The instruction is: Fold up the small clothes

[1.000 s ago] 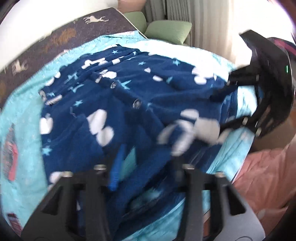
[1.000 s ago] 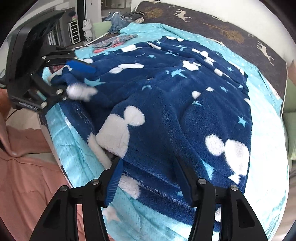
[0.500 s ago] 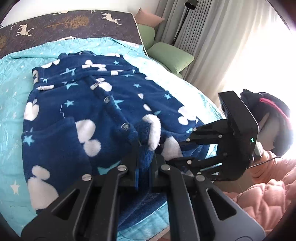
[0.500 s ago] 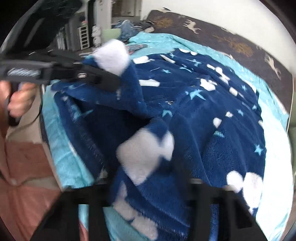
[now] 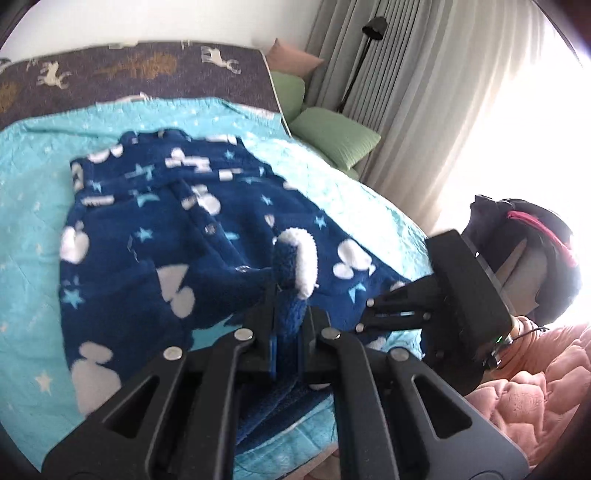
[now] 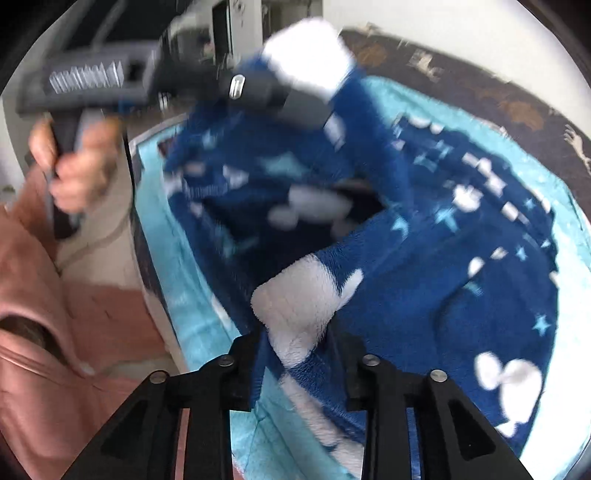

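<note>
A navy fleece garment (image 5: 184,229) with white shapes and pale stars lies spread on the turquoise bed cover (image 5: 33,221). My left gripper (image 5: 290,295) is shut on its near hem, and a white-lined fold stands up above the fingers. In the right wrist view that left gripper (image 6: 291,99) holds the hem raised at the upper left. My right gripper (image 6: 295,332) has a white-and-navy fold of the garment (image 6: 443,277) between its fingers. Its jaws are opening slightly while the pads still press the fleece. The right gripper (image 5: 365,314) also shows side-on in the left wrist view.
A dark headboard cover with deer (image 5: 147,70) runs along the far side of the bed. Green pillows (image 5: 332,136) and a floor lamp (image 5: 373,29) stand by the curtains. A person's hand (image 6: 74,166) and pink sleeve (image 6: 37,332) are at the near bed edge.
Both grippers closed on the garment's near hem and lifted it off the bed. The left one rose and rolled; the right one moved sideways with its fold.
</note>
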`<state>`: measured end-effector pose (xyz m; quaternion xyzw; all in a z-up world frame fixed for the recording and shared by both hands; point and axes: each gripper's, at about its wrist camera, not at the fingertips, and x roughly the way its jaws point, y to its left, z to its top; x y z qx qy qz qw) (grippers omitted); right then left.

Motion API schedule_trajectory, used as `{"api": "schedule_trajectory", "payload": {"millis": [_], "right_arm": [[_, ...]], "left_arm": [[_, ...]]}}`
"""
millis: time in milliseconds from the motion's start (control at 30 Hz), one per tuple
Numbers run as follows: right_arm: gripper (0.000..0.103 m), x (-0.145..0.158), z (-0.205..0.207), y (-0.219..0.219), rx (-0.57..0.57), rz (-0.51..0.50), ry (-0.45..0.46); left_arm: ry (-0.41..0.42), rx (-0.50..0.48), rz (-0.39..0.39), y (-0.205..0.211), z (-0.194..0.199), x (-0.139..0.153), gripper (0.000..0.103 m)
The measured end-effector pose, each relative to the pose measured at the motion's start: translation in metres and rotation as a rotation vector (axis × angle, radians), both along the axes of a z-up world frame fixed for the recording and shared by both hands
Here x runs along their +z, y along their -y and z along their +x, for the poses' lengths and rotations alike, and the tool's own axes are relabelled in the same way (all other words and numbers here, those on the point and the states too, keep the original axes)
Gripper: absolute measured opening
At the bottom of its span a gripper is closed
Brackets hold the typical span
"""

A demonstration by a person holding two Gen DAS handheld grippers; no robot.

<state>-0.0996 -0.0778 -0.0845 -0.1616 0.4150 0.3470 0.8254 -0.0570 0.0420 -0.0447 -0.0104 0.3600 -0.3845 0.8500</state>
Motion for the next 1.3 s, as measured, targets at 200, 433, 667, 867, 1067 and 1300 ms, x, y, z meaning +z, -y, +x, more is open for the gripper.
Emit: {"api": "schedule_trajectory", "payload": {"millis": [200,433,667,867,1067,1300], "right_arm": [[0.034,0.012,0.016,0.034,-0.07,0.261,-0.129],[0.049,0.03,0.007,0.044,-0.003,0.429,-0.165],[0.006,0.013,0.031,0.055,-0.196,0.41,-0.217],[0.005,-0.027,0.032,0.026,-0.185,0.31,-0.326],[0.015,0.002,0.026,0.085,-0.354,0.295,-0.261],[0.016,0.024,0.026,0.085,-0.341,0.321,-0.206]], "left_arm": [[-0.028,-0.054,-0.001,0.013,-0.002,-0.007,0.008],[-0.05,-0.059,0.008,0.014,0.004,-0.01,0.008],[-0.046,-0.074,0.024,0.021,0.001,-0.01,0.008],[-0.099,-0.169,0.092,0.041,0.002,-0.033,0.01],[-0.198,-0.18,0.168,0.048,0.003,-0.075,0.012],[-0.172,-0.24,0.167,0.052,-0.009,-0.069,0.028]]}}
